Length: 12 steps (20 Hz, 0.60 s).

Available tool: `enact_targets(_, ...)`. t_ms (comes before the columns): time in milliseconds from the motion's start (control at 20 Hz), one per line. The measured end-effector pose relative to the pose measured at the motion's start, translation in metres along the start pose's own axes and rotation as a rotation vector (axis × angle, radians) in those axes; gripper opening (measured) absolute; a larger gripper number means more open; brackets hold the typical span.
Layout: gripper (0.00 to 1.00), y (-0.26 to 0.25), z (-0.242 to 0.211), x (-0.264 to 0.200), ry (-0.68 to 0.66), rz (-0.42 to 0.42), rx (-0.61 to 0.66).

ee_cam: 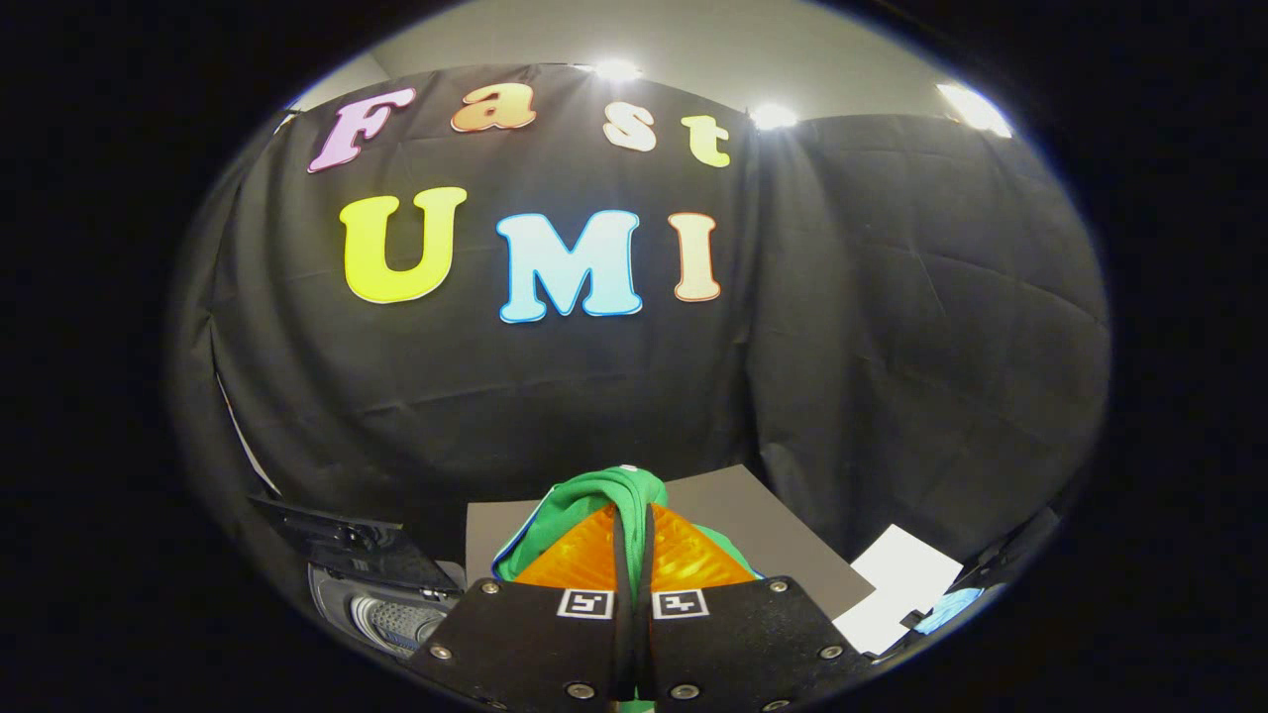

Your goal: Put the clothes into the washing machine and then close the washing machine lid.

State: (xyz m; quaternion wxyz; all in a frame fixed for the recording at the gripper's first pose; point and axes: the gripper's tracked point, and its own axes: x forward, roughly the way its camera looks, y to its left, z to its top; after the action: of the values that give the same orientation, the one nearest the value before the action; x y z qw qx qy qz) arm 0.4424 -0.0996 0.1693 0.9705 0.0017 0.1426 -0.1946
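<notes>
The tool [634, 515] is clamped together on a green garment [594, 492], held up off the counter [783, 540]. The washing machine [381, 594], lid raised, sits beside the fingers. Judging by this, loading and closing the lid remain.

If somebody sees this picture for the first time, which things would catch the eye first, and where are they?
First, the green garment, bunched up and pinched between the fingers of the gripper, which are shut on it. Next, the washing machine, lower and to the left of the fingers, with its dark lid standing open. White sheets lie to the right.
</notes>
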Motion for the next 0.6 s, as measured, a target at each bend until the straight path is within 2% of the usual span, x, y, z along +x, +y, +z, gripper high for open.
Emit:
enact_targets(300,0.0,0.072,0.001,-0.036,-0.029,0.022,0.008)
enact_targets(600,0.0,0.155,0.004,-0.077,-0.055,0.106,0.016)
